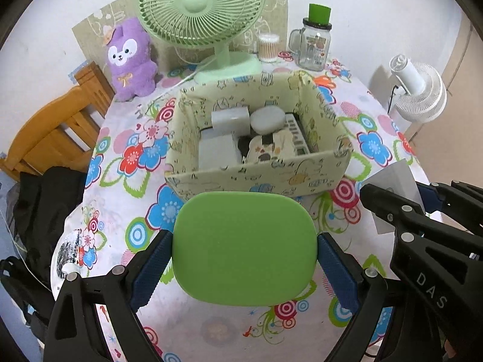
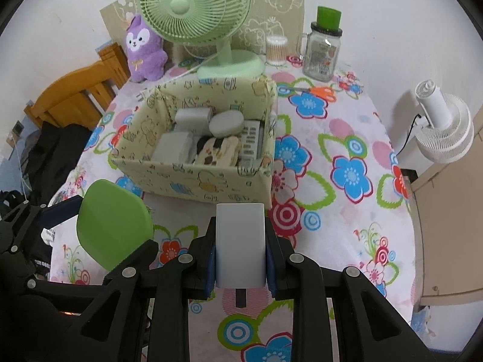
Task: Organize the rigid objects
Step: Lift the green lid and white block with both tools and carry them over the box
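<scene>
My left hand-held gripper [image 1: 244, 268] is clamped wide on the green case [image 1: 244, 247], smooth and probably slippery; right hand-held gripper [image 2: 241, 256] pinches the stiff, light-looking white box [image 2: 240, 244] at its sides.

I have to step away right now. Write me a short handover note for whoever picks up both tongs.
Left tongs: clamped on the green case, held in front of the storage box.
Right tongs: clamped on the white box, also in front of the box.
Done: several items already lie in the box: white blocks, an oval case, a patterned pouch, a remote.
Left: place both held items in the box, which looks crowded.
</scene>
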`<state>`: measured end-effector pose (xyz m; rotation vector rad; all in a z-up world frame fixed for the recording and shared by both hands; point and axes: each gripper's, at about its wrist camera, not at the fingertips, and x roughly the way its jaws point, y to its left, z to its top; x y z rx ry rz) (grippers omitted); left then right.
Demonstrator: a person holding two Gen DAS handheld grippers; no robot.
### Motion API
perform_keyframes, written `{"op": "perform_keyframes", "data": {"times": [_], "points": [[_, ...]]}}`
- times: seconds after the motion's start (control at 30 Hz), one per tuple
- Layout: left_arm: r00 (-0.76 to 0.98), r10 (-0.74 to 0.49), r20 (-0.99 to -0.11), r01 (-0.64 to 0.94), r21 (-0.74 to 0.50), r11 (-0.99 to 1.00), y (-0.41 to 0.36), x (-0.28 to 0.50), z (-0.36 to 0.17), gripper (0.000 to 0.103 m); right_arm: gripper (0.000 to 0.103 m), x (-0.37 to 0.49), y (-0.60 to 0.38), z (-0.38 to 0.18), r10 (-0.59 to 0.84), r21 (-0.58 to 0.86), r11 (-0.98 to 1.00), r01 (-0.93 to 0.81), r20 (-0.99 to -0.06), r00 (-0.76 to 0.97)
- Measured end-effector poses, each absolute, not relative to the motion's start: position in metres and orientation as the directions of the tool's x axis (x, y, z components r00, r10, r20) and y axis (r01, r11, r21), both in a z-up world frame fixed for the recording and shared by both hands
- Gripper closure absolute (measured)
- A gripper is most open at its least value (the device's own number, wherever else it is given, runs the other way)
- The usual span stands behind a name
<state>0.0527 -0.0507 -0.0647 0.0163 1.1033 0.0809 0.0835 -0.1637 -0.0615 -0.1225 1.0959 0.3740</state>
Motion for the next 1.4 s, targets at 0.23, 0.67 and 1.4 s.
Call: {"op": "perform_keyframes", "data": {"times": [0.23,0.67,1.4], "points": [[0.466,0.079,-0.881,-0.065,0.055,0.996,-0.052,0.057,-0.051,0.008,0.074,0.087,-0.164,-0.045,0.252,0.088,0.924,-0.372,-0.871,0.421],[0.487,0.081,-0.870,-0.074,0.052,0.996,-0.038,0.076,-0.037,0.008,0.074,0.106,-0.150,-0.028,0.266,0.087,0.918,-0.388,-0.860,0.436],[0.474,0.055,-0.879,-0.045,0.038,0.998,-0.020,0.137,-0.041,0.008,0.074,0.173,-0.118,-0.035,0.250,0.092,0.925,-0.370,-0.879,0.407]]}}
